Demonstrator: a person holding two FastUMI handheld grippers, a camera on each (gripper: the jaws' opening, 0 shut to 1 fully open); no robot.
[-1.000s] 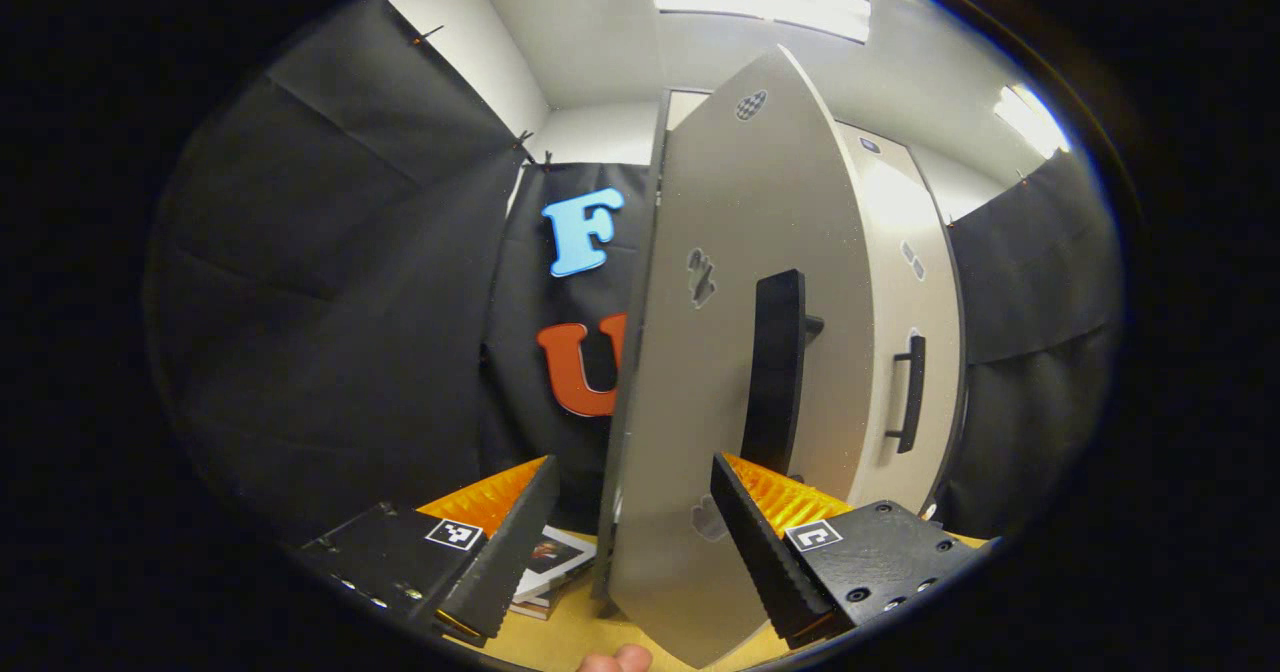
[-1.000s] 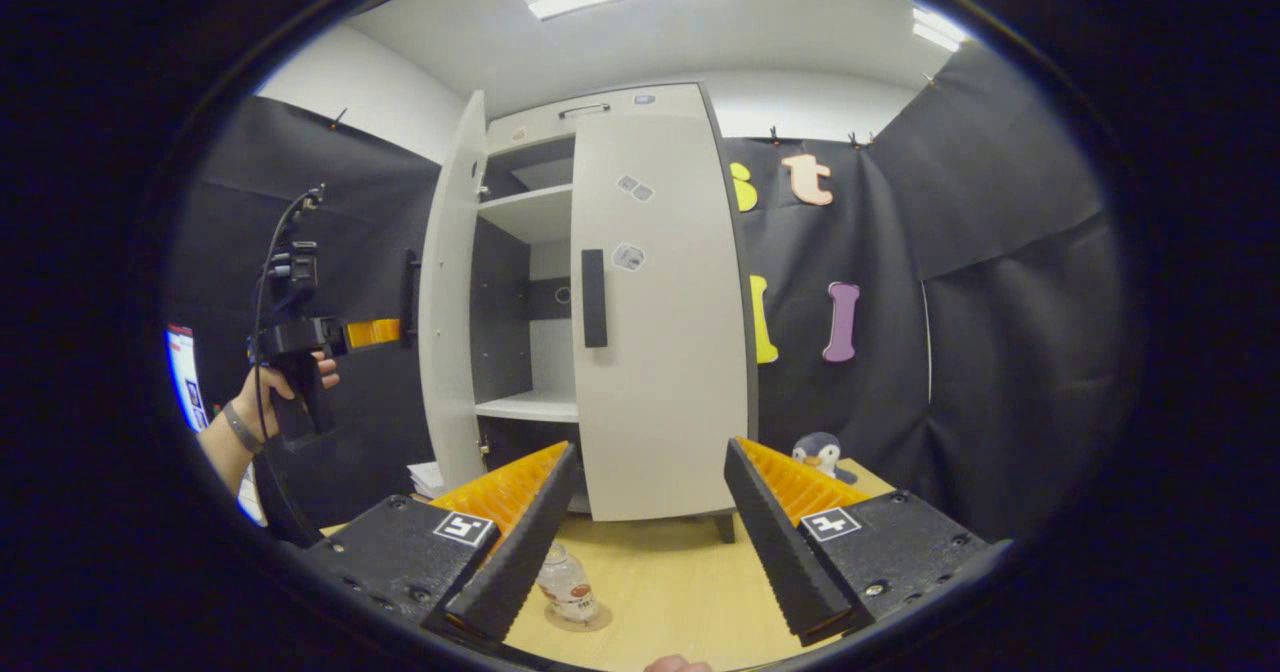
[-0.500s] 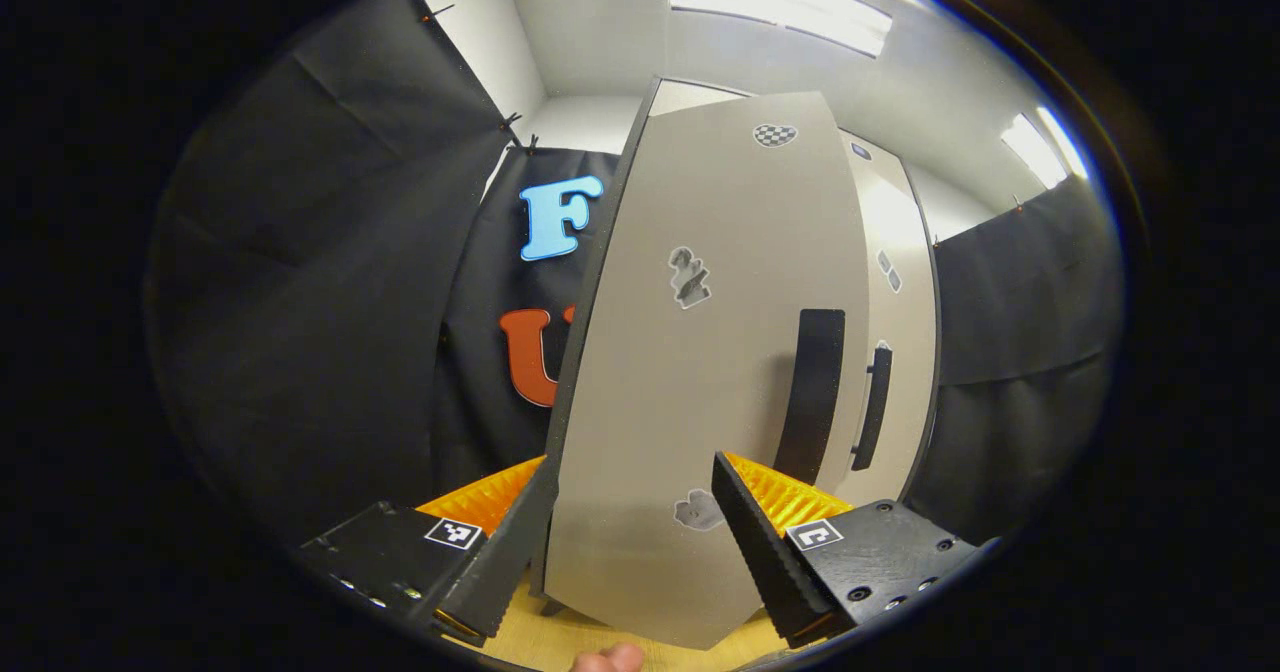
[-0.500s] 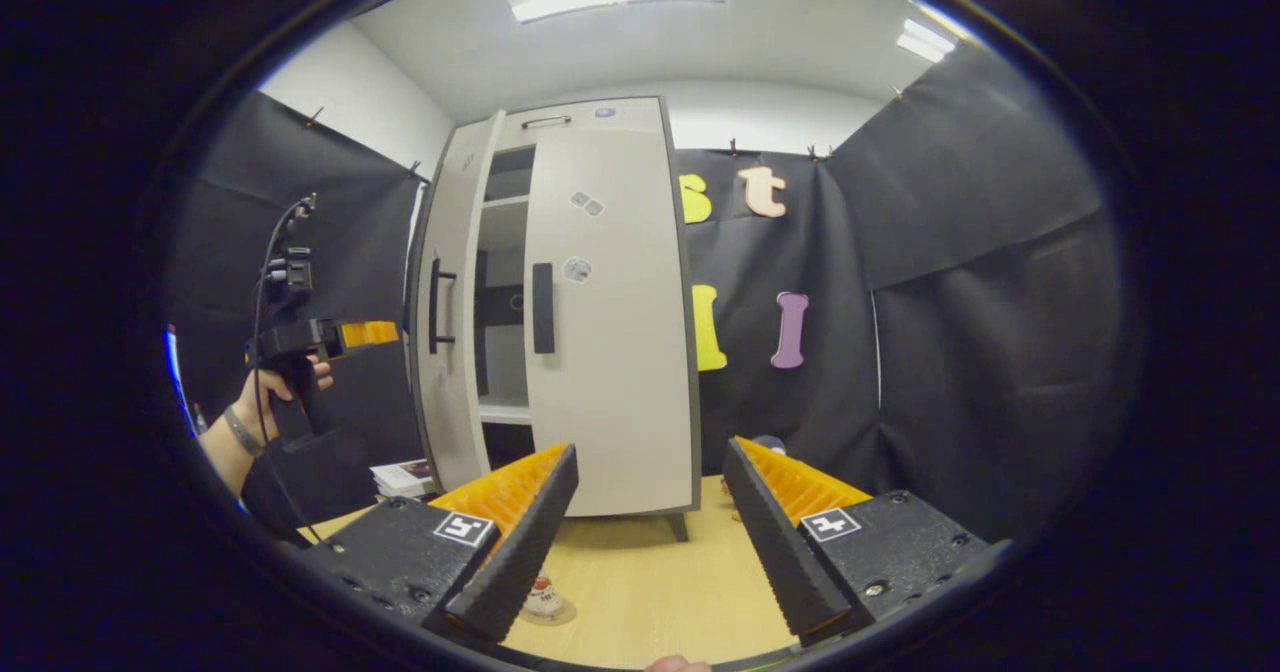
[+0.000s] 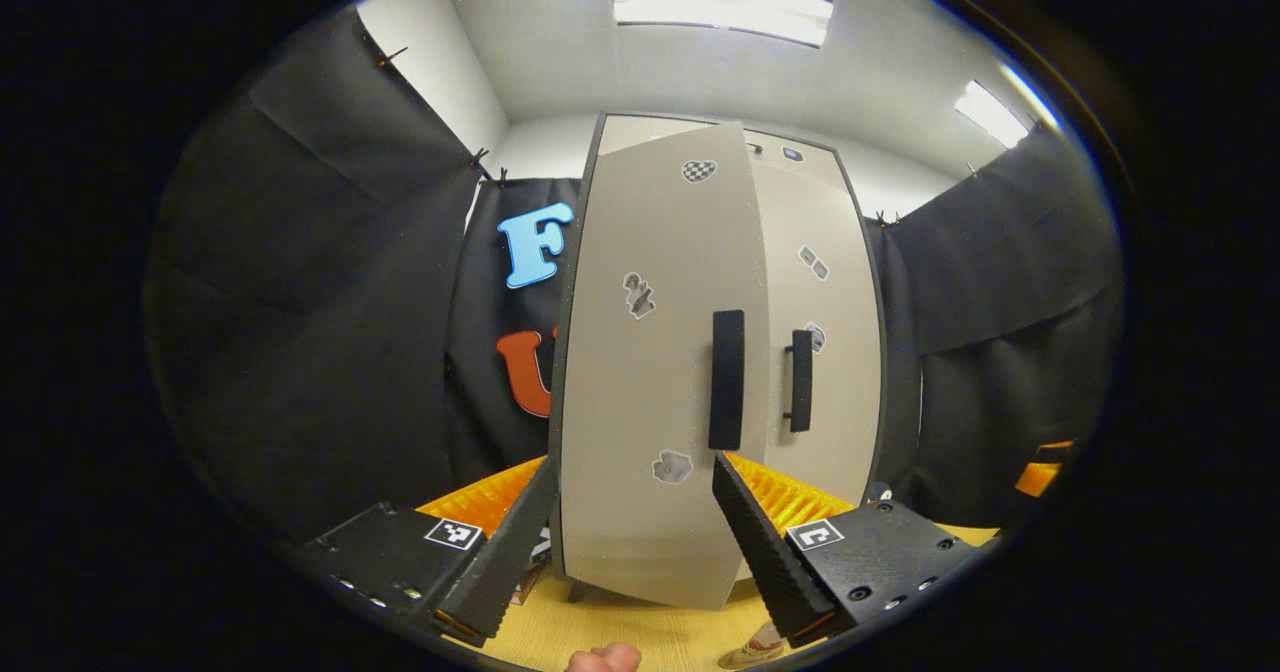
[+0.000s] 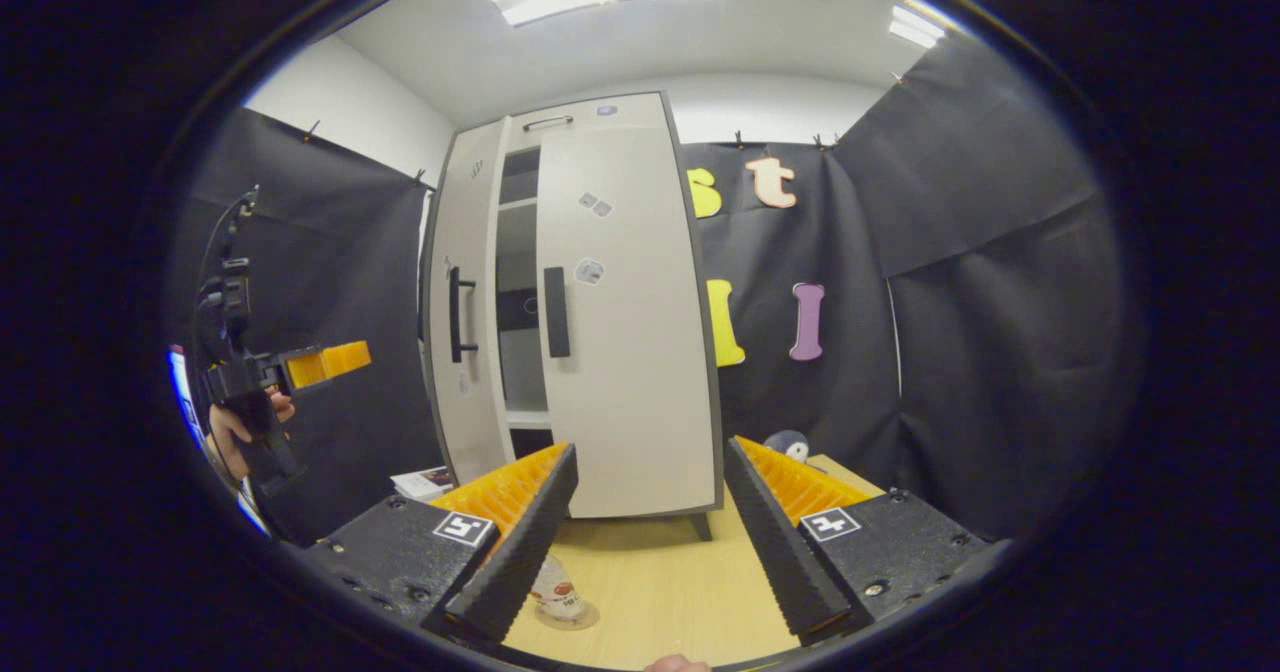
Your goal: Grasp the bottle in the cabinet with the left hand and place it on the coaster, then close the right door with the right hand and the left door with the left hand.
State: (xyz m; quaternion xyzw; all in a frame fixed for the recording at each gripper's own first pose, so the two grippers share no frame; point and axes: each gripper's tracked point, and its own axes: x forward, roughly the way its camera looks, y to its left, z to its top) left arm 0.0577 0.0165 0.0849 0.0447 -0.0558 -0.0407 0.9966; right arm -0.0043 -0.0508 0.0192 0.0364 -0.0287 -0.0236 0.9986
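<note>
Your left door [image 6: 462,302] sits ajar at frame centre, a dark gap beside the shut right door [image 6: 625,312]. Bottle [image 6: 553,592] stands on the coaster [image 6: 570,616], bottom of frame, on the tabletop [image 6: 660,592]. Left claw [image 5: 632,537] is spread, empty, apart from the door; right claw [image 6: 650,532] spread too. Push off-centre or glance the handle [image 5: 727,380] and the door may bounce open, or the cabinet [image 6: 590,112] may shift.
</note>
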